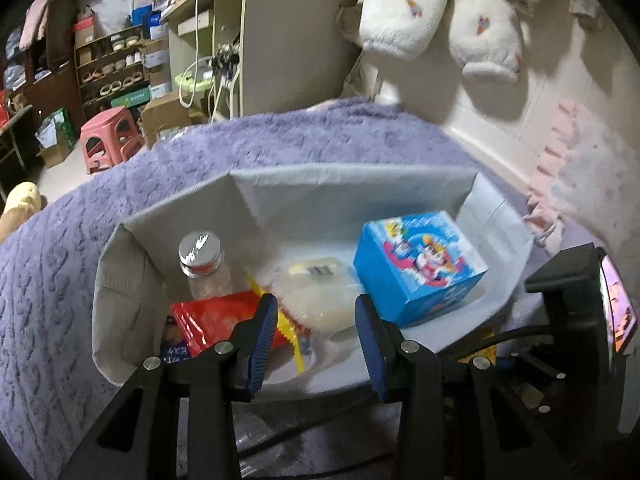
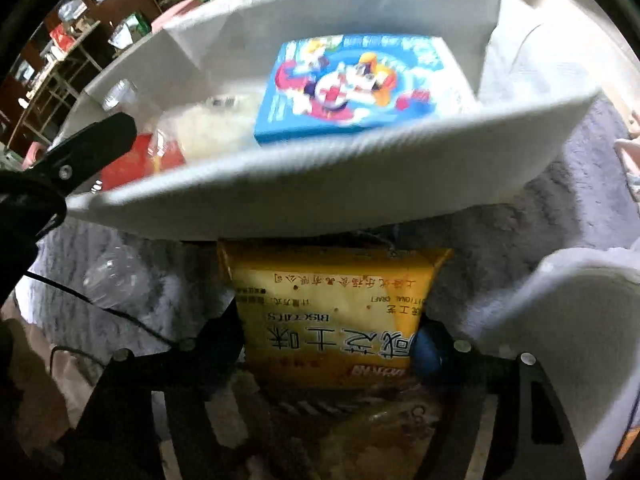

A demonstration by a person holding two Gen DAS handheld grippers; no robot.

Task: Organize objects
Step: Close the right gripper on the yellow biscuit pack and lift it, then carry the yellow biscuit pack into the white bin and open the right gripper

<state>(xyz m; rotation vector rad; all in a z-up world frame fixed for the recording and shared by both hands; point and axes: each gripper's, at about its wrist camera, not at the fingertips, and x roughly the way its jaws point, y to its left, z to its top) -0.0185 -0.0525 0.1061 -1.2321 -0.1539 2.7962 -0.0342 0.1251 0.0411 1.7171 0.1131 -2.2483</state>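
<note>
The yellow biscuit packet (image 2: 336,316) sits between the fingers of the right claw (image 2: 332,344), just outside the near wall of the grey fabric bin (image 2: 320,184). The blue pad (image 2: 426,350) lies against the packet's right edge; the left finger is dark and blurred, so whether the packet is actually gripped cannot be told. The packet is not yet in the bin.

Contents already in the bin, 4 items:
- blue cartoon box (image 1: 420,268), at the right, tilted against the bin floor
- clear bottle with a silver cap (image 1: 200,254), upright in the left corner
- red packet (image 1: 216,320), at the near left
- pale, clear-wrapped item (image 1: 320,288), in the middle

Judged progress: most items are stowed; the biscuit packet remains, and a crumpled clear plastic piece (image 2: 108,276) lies on the purple plush blanket (image 1: 80,280) beside the bin.

The left claw (image 1: 316,336) hovers over the bin's near rim, jaws partly open, nothing between them.

Clearances: the near wall sags outward over the packet's top edge, so the packet needs to rise clear of that soft rim before moving in. Free floor inside the bin lies in front of the blue box and behind the pale item. The left claw stands near the entry path on the left side. A white wall (image 1: 520,120) runs close behind the bin on the right.
</note>
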